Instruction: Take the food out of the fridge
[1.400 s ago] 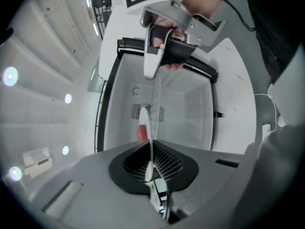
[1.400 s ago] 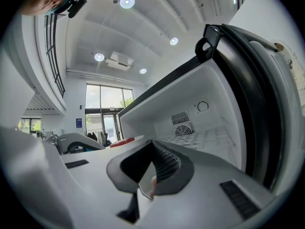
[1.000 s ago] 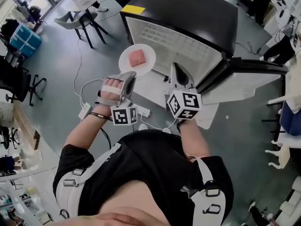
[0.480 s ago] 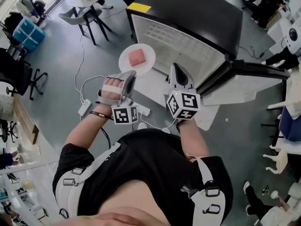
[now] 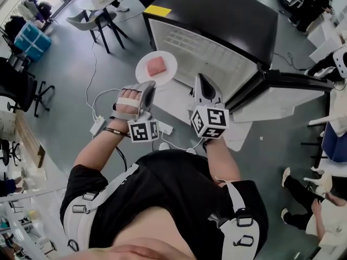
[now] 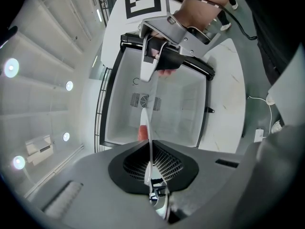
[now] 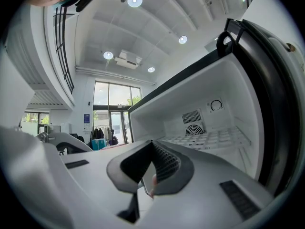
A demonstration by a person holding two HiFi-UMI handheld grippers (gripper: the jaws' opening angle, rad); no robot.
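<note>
Open fridge [image 5: 217,53], white inside, just ahead. Left hand-held gripper [image 5: 146,89] clamped on plate [image 5: 143,72] rim (pink food [image 5: 157,65] on top); right hand-held gripper [image 5: 204,83] alongside, jaws together, empty.

Black T-shirt [image 5: 168,183], grey buckled harness straps [image 5: 91,213], black-and-white marker cubes [image 5: 143,130]

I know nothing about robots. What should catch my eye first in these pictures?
A white plate bearing a pink slab of food hangs before the open fridge, pinched at its rim by the left hand-held gripper. The black fridge fills the top of the head view, its white inside laid open.
</note>
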